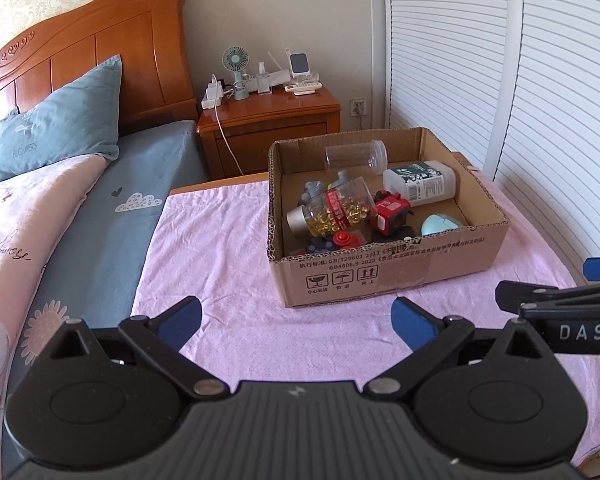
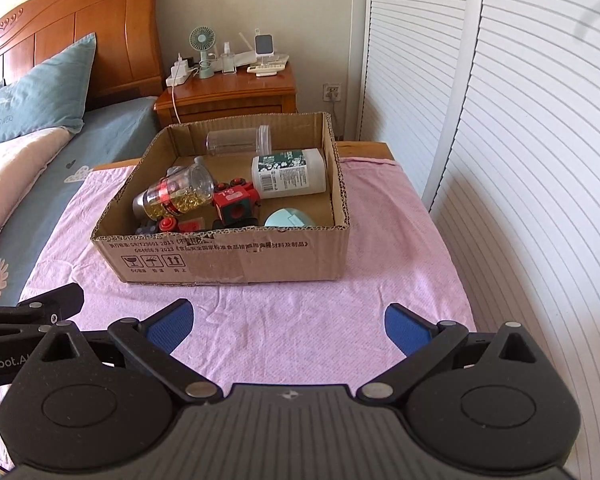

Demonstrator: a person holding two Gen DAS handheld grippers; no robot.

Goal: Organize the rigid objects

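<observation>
Bedroom: bed (image 1: 80,216) with wooden headboard (image 1: 100,40) across the left of both frames, white louvred doors (image 2: 520,160) filling the right, wooden nightstand (image 2: 228,96) at upper centre carrying a small fan (image 2: 202,42) and chargers. Worktop (image 2: 260,320), centre, covered with a pink cloth, standing just beside the bed. Cardboard box (image 2: 228,258), open-topped, on the cloth at centre frame, printed text on its near wall. Box contents, all lying on their sides or heaped: white bottle with green label (image 2: 290,176) at the right rear; empty clear jar (image 2: 236,142) against the far wall; clear bottle of yellow capsules (image 2: 176,196) with red band, tilted, at the left; red toy block (image 2: 234,208) in the middle, touching the capsule bottle; pale blue round item (image 2: 290,218) at the near right corner; small red-and-dark pieces at the near left, not identifiable. Left hand-held gripper (image 1: 296,320), lower frame, blue pads spread wide, holding nothing, above the cloth short of the box. Right hand-held gripper (image 2: 288,320), lower frame, likewise spread wide and empty.
</observation>
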